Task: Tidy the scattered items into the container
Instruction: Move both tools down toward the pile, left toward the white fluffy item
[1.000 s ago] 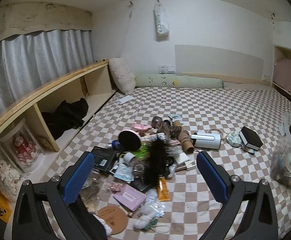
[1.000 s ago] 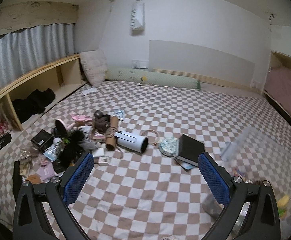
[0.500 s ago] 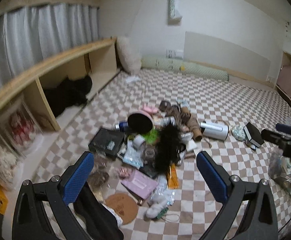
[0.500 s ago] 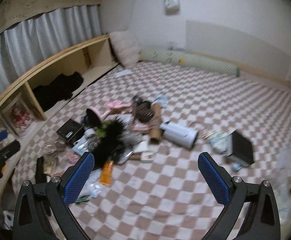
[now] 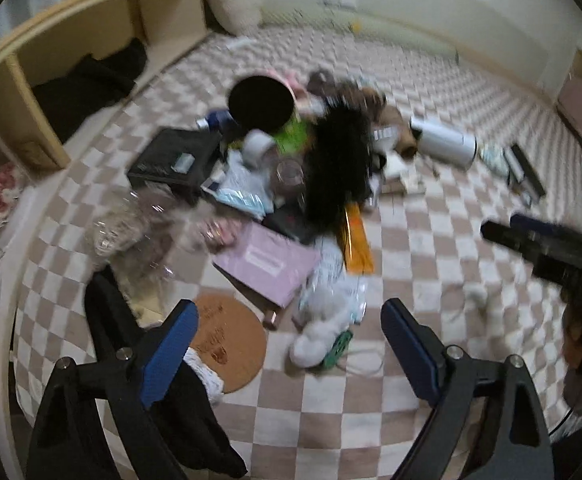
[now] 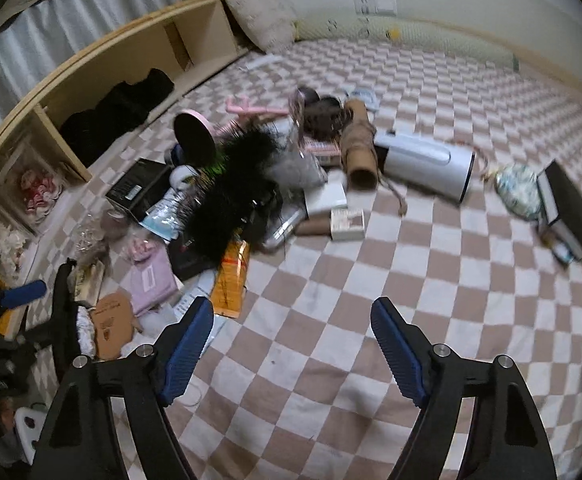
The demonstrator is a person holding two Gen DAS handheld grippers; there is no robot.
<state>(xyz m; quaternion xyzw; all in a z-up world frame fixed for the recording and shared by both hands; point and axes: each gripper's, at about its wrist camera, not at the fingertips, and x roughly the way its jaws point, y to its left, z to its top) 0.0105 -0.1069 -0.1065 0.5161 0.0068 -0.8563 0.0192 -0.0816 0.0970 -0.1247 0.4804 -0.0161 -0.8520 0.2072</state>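
The checkered bed (image 6: 371, 288) carries the scattered items (image 6: 251, 184), heaped toward eleven o'clock in the right wrist view, twelve in the left. A white cylinder (image 6: 427, 162) lies at one o'clock, a black box (image 6: 569, 208) toward two. Both the left claw (image 5: 287, 344) and right claw (image 6: 291, 340) are closing yet wide, nothing between them. I cannot tell where the container is.

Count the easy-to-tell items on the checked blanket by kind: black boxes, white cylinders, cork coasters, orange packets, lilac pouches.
Black boxes: 2
White cylinder: 1
Cork coaster: 1
Orange packet: 1
Lilac pouch: 1
Total: 6
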